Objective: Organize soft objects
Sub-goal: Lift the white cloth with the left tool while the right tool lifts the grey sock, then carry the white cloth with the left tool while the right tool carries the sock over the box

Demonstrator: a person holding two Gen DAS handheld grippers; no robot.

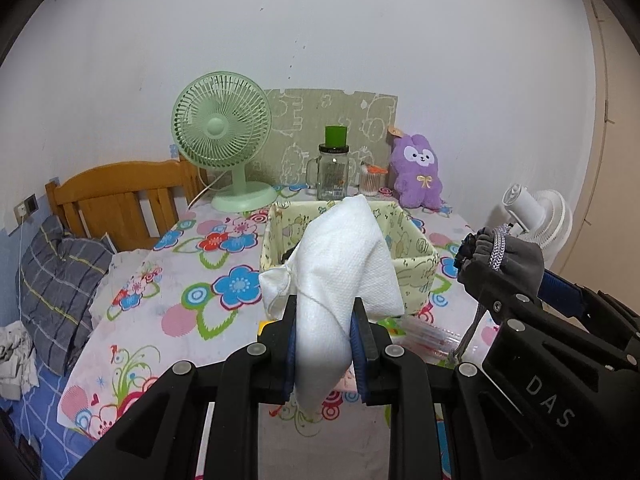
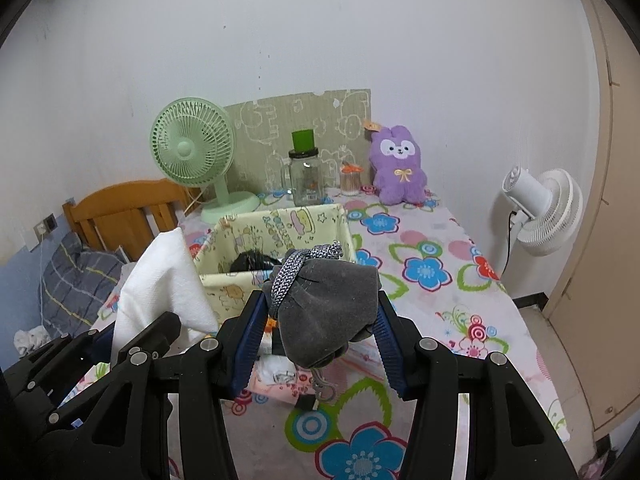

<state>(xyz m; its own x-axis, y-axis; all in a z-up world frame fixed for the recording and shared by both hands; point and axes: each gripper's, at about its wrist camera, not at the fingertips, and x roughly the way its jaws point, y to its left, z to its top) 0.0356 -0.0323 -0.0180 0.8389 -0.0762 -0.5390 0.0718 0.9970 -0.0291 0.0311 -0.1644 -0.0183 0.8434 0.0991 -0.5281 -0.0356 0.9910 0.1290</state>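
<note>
My left gripper [image 1: 325, 320] is shut on a white cloth pouch [image 1: 340, 264], held above the table in front of a pale yellow fabric basket [image 1: 416, 268]. My right gripper [image 2: 320, 312] is shut on a grey drawstring pouch [image 2: 328, 304] with a braided grey cord [image 2: 292, 272], also held up just before the basket [image 2: 280, 224]. The grey pouch shows at the right of the left wrist view [image 1: 504, 264], and the white pouch at the left of the right wrist view [image 2: 160, 280]. Something black [image 2: 250, 260] lies inside the basket.
A green desk fan [image 1: 222, 132], a glass jar with a green lid [image 1: 334, 168], a cotton swab holder [image 1: 370, 180] and a purple plush rabbit [image 1: 416, 172] stand at the back of the flowered table [image 1: 180, 280]. A white fan [image 2: 544, 208] stands right. A bed with a wooden headboard [image 1: 120, 196] lies left.
</note>
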